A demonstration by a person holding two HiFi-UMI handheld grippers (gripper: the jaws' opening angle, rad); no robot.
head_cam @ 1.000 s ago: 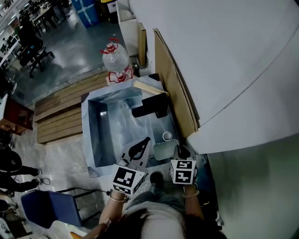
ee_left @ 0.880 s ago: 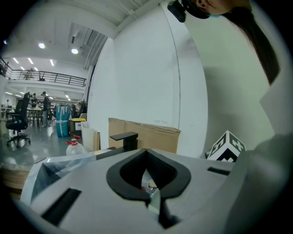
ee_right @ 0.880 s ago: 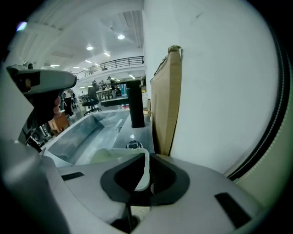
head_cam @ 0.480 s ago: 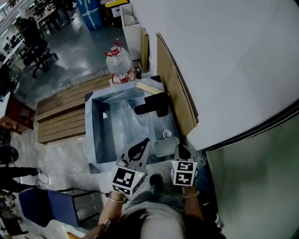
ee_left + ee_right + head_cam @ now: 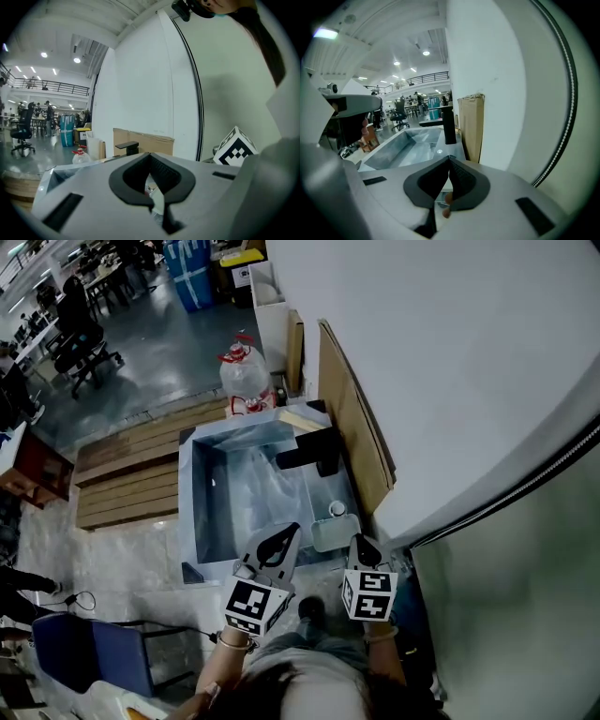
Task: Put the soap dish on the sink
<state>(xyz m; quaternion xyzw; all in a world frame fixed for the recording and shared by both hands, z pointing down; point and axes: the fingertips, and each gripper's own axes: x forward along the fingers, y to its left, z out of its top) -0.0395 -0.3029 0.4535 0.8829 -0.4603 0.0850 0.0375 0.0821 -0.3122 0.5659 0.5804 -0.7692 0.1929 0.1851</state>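
Note:
The soap dish [image 5: 334, 533], a pale shallow tray, lies on the near right corner of the steel sink [image 5: 200, 512], just below a small round fitting [image 5: 337, 510]. My right gripper [image 5: 360, 544] is right beside the dish, at its right edge; whether they touch is unclear. My left gripper [image 5: 289, 532] hovers over the sink's near rim, left of the dish. Both grippers have their jaws closed tip to tip, with nothing between them. The left gripper view [image 5: 150, 155] and the right gripper view [image 5: 449, 159] show the same.
A black faucet [image 5: 309, 452] stands on the sink's far right rim, next to a cardboard sheet [image 5: 352, 427] that leans on the white wall. A water bottle [image 5: 246, 376] sits beyond the sink. Wooden pallets [image 5: 122, 470] lie to the left, a blue chair [image 5: 84, 652] near left.
The head view has drifted a little, so the sink sits slightly higher and further right in the picture. Both grippers stay shut at the sink's near edge beside the dish.

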